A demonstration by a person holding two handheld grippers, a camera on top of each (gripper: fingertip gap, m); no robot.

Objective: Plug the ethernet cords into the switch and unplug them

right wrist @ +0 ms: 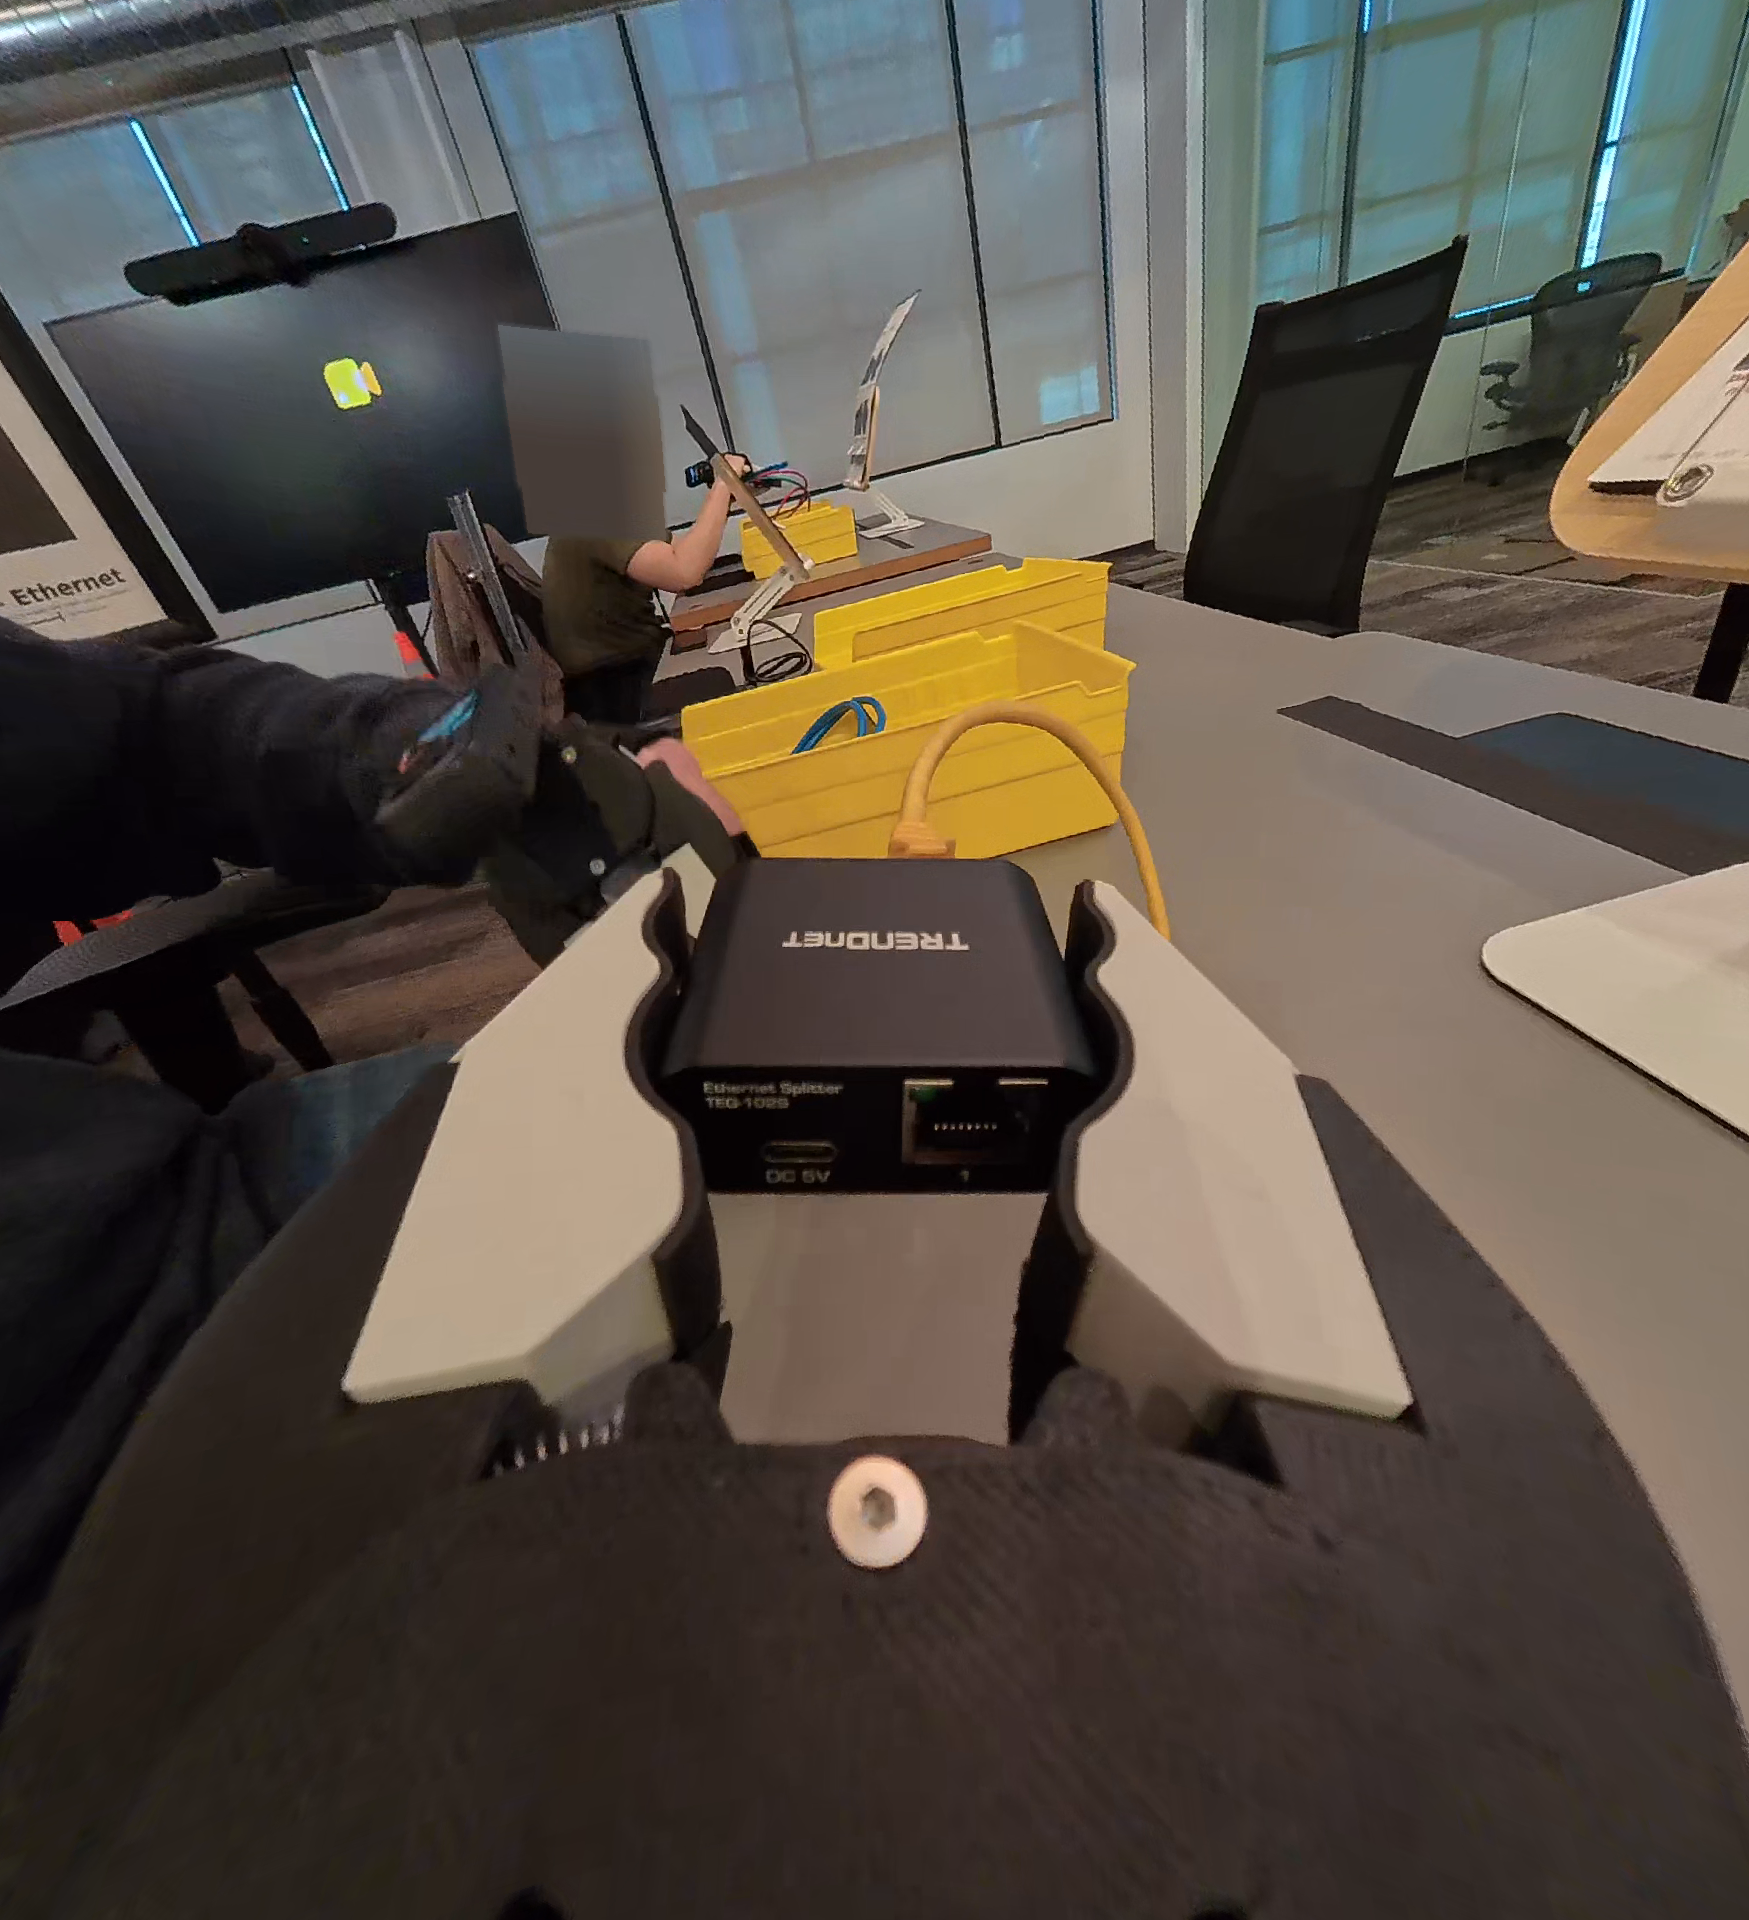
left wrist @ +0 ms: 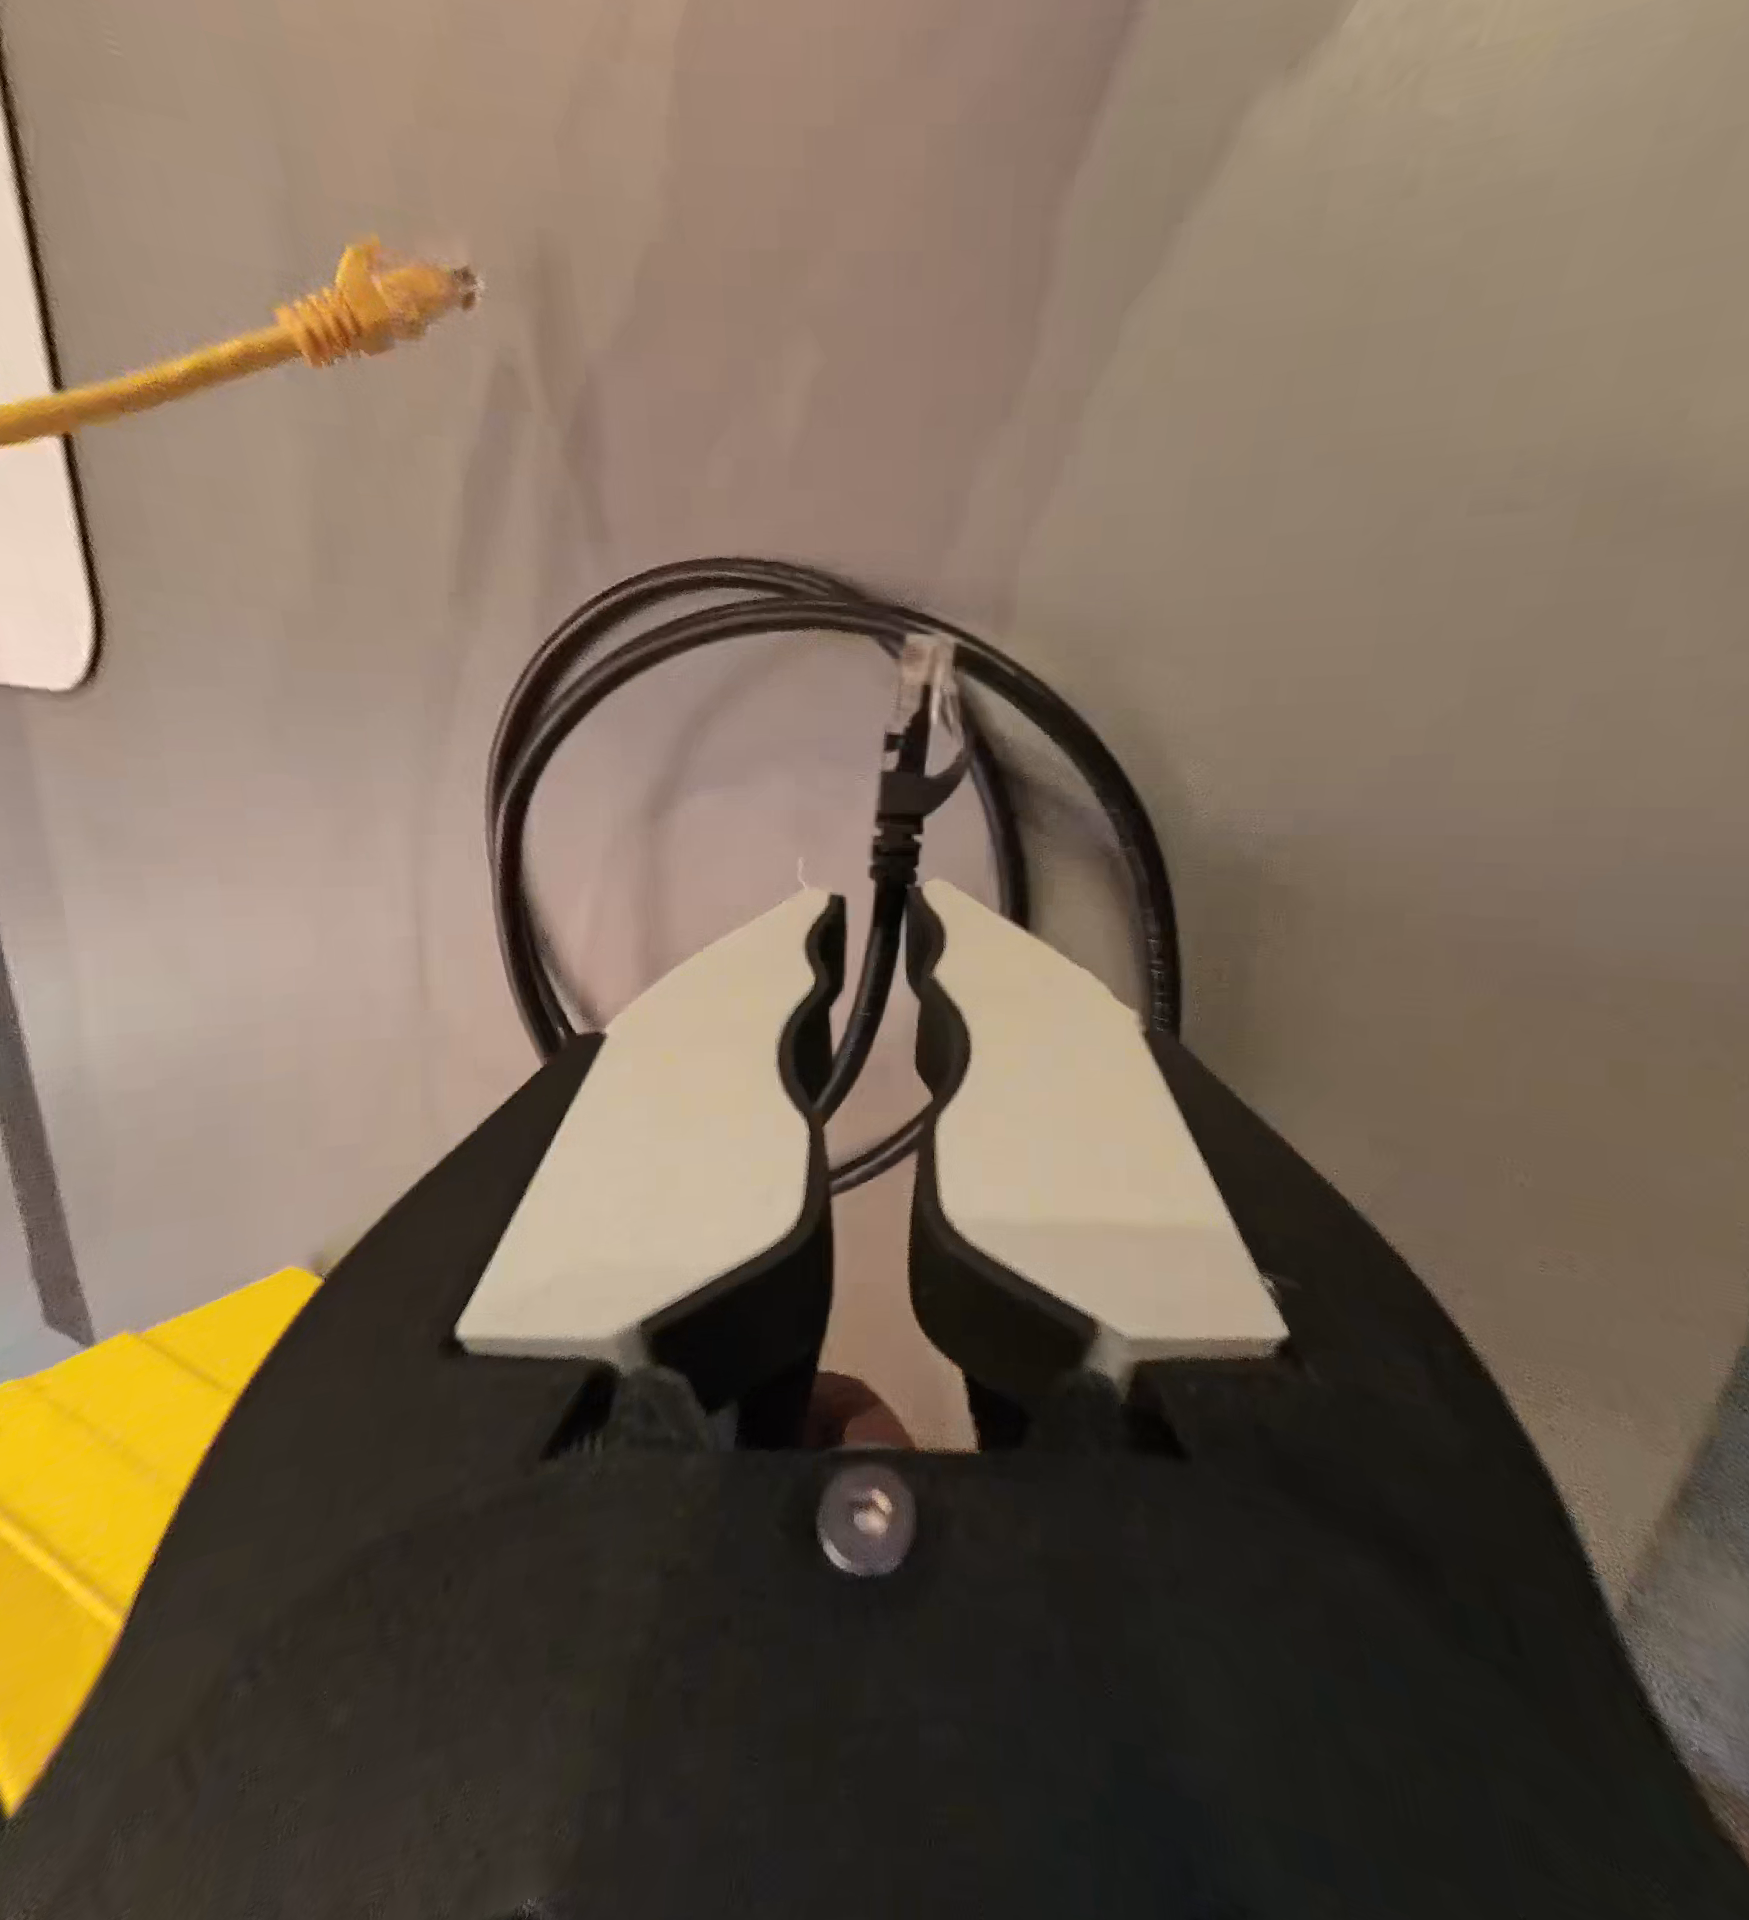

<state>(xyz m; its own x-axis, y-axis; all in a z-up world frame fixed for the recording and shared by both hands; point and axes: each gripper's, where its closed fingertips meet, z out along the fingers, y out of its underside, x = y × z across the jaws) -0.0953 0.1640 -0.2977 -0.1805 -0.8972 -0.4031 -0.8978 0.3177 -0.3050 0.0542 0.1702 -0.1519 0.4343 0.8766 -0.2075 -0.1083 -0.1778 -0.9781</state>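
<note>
My left gripper (left wrist: 875, 904) is shut on a black ethernet cord (left wrist: 865, 997) just behind its plug (left wrist: 914, 717). The plug has a clear tip and points away from me, and the rest of the cord lies coiled on the grey table (left wrist: 641, 416). A yellow cord's free plug (left wrist: 382, 307) hangs in the air at the upper left. My right gripper (right wrist: 878, 894) is shut on the small black switch (right wrist: 870, 987), with an empty port (right wrist: 963, 1127) facing me. A yellow cord (right wrist: 1015, 727) arches up from a plug (right wrist: 922, 840) at the switch's far side.
Yellow bins (right wrist: 911, 748) stand on the table behind the switch, one holding a blue cable (right wrist: 844, 722). A bin corner (left wrist: 70, 1455) shows at my left gripper. A white stand base (right wrist: 1659, 987) sits at the right. A person works at a far table. A sleeved arm (right wrist: 174, 748) reaches in from the left.
</note>
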